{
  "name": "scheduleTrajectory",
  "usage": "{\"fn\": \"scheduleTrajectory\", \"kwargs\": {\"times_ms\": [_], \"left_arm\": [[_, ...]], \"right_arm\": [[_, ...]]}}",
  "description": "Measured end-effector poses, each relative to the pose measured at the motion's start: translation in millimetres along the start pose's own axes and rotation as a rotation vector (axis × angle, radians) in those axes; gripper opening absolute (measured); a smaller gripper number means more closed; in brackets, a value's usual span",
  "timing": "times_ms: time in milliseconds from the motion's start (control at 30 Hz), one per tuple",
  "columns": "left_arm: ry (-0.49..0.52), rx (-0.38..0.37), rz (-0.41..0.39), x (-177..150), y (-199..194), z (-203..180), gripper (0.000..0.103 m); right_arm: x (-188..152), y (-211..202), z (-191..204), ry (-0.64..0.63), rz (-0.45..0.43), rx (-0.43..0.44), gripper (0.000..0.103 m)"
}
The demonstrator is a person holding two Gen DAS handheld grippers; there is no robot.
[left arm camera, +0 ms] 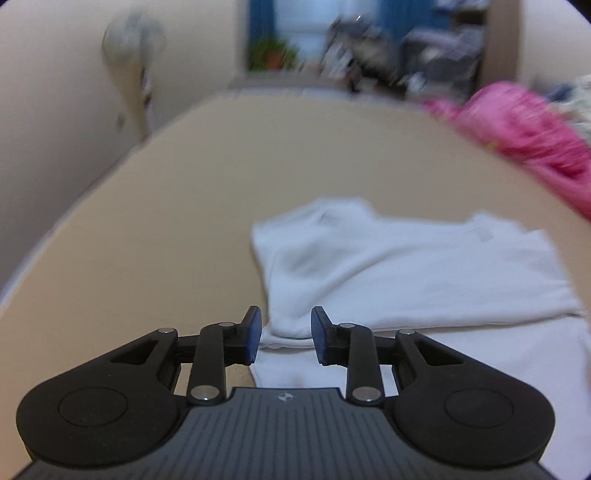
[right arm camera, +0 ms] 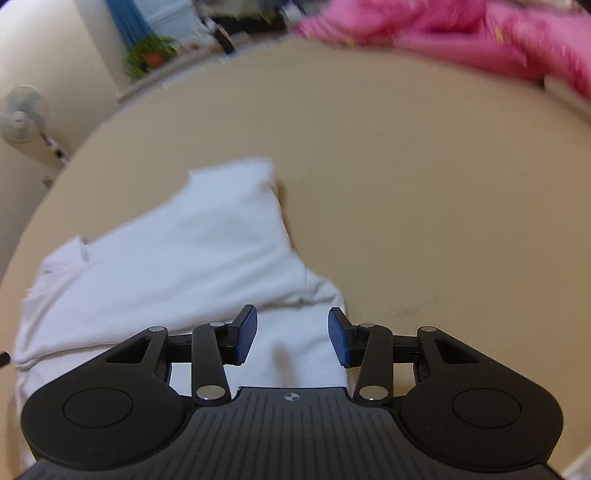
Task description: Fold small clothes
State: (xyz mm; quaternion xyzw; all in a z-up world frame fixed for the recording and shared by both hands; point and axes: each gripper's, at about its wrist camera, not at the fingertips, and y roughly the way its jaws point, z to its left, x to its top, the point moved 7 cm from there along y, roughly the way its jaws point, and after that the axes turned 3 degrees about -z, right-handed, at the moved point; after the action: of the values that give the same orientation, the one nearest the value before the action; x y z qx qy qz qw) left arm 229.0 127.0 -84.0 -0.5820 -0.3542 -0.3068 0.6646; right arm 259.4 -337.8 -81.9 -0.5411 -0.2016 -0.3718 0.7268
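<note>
White garment lies partly folded on beige table; left gripper spread apart, gripping nothing, above garment's near-left edge; right gripper wider apart, empty, above its near-right edge; pink cloth at far side.

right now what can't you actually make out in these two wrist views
- White garment: its near part is hidden under the left gripper in the left wrist view, and under the right gripper in the right wrist view.
- Pink cloth: motion-blurred and cut off by the frame edge in both views; what it is stays unclear.
- Shelves by the window: too blurred to identify.
</note>
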Motion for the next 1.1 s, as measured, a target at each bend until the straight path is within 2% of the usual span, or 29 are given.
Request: {"fn": "scheduleTrajectory", "kwargs": {"times_ms": [133,267,367,433,500,533,600,667,800,933,1033,1100], "left_arm": [[0.064,-0.053,-0.078,-16,-75,-14,0.033],[0.039,-0.116,-0.056,-54,-123,-23,0.036],[0.002,-0.135,-0.031,-93,-155,-22,0.039],[0.002,-0.111,0.054,-125,-162,-19,0.039],[-0.006,-0.080,0.140,-142,-162,-17,0.039],[-0.015,-0.087,0.164,-146,-162,-16,0.039],[-0.057,-0.113,0.199,-151,-161,-13,0.041],[-0.092,-0.119,0.248,-157,-154,-8,0.046],[-0.138,-0.073,0.355,-169,-136,6,0.046],[-0.200,-0.103,0.440,-187,-133,14,0.046],[-0.178,-0.105,0.482,-199,-132,15,0.046],[-0.152,-0.103,0.480,-201,-132,14,0.047]], "right_arm": [[5,-72,-4,0.002,-0.098,0.034,0.046],[-23,-124,-16,0.019,-0.126,0.041,0.050],[-59,-139,-32,0.042,-0.103,0.019,0.050],[-85,-139,-40,0.045,-0.062,0.010,0.050],[-109,-132,-50,0.064,0.020,-0.021,0.050],[-115,-132,-52,0.078,0.042,-0.018,0.050],[-122,-130,-53,0.053,0.073,-0.007,0.050],[-127,-124,-57,0.015,0.090,-0.049,0.050],[-135,-111,-70,0.078,0.152,-0.080,0.050],[-147,-105,-70,0.123,0.214,-0.054,0.051],[-161,-98,-65,0.082,0.288,-0.060,0.051],[-171,-97,-66,0.055,0.329,-0.073,0.051]]}}
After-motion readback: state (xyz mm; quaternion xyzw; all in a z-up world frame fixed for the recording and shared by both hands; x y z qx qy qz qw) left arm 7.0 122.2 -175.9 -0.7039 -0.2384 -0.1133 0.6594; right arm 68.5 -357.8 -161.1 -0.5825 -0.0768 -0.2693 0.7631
